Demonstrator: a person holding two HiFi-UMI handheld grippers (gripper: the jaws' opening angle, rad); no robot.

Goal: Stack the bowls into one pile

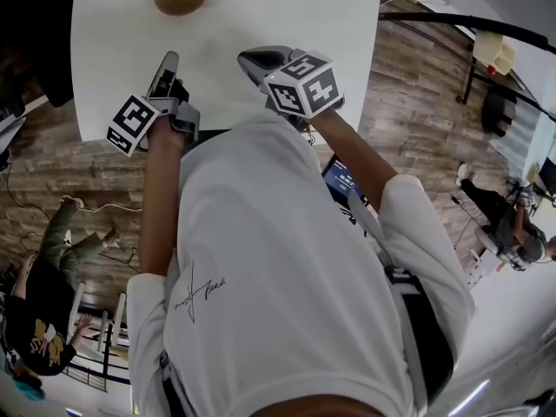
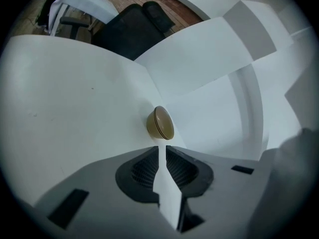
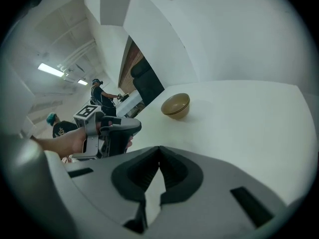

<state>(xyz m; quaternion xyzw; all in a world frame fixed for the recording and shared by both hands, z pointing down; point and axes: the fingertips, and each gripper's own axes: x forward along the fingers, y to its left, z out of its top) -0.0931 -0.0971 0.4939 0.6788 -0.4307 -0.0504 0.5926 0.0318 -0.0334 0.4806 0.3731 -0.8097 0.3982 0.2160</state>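
Your pictures are bright and easy to see. The white table (image 1: pixel 261 20) is lit evenly, with no hard glare. Long lamps (image 3: pixel 52 69) shine on the ceiling in your right gripper view. The bowl (image 3: pixel 176 105) makes only a soft, pale shadow. Both gripper views bend round like a fish eye, and their corners are black. Your head view bends at its edges too and is dark at the top left.

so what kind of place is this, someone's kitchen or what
Probably an office or lab workroom, not a kitchen: a plain white table, a black office chair beyond it, and wood-look flooring with cables, where other people sit nearby.
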